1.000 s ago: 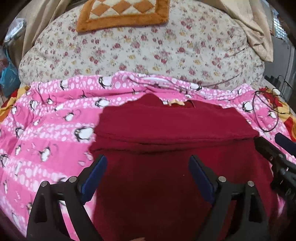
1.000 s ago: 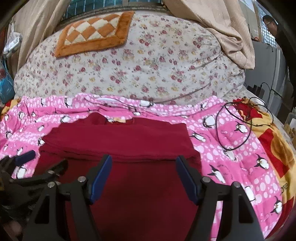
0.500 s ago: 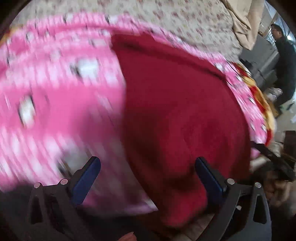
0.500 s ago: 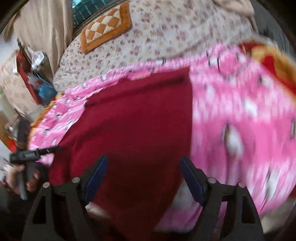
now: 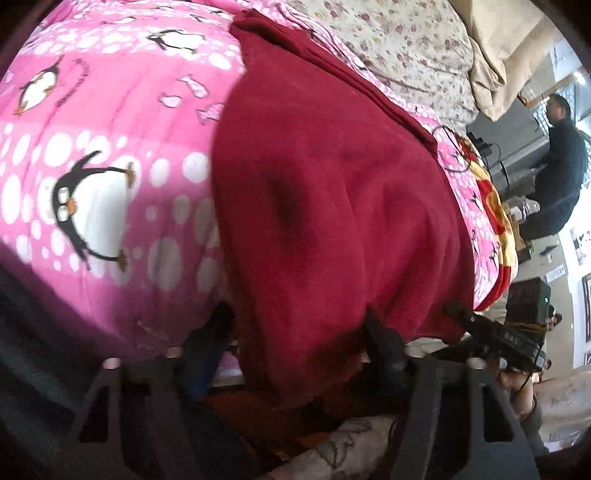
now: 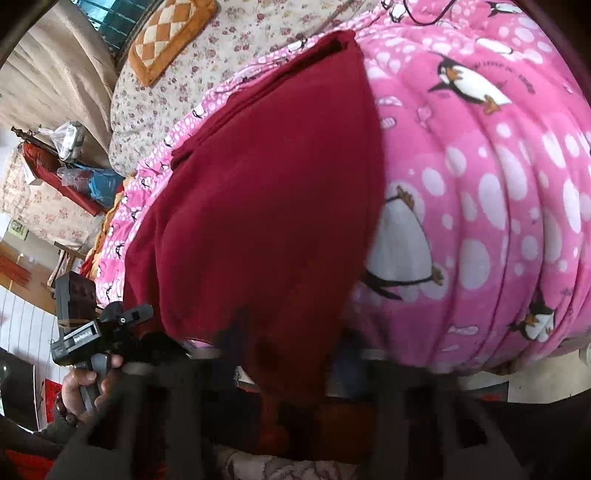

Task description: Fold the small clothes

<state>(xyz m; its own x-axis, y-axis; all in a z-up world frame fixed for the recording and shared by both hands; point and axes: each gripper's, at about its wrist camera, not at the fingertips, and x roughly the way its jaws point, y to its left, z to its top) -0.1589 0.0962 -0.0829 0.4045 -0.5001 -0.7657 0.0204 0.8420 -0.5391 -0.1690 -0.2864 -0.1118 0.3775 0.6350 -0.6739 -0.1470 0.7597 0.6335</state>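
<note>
A dark red garment (image 5: 332, 184) lies on the pink penguin blanket (image 5: 92, 129), its lower hem hanging over the bed's front edge. My left gripper (image 5: 295, 332) is open, its fingers straddling the hem's left part. In the right wrist view the same red garment (image 6: 266, 206) hangs over the blanket (image 6: 480, 184). My right gripper (image 6: 288, 350) is open, its fingers on either side of the hem's right corner. The left gripper also shows in the right wrist view (image 6: 110, 328), and the right gripper in the left wrist view (image 5: 491, 332).
A floral quilt (image 6: 177, 85) with an orange checked cushion (image 6: 166, 33) lies behind. A black cable (image 5: 454, 147) rests on the blanket at the right. A person in dark clothes (image 5: 557, 162) sits beyond the bed. Clutter (image 6: 74, 162) lies to the left.
Both grippers have dropped from above the garment to the bed's front edge and tilted outward. Their open fingers now straddle the hanging hem.
</note>
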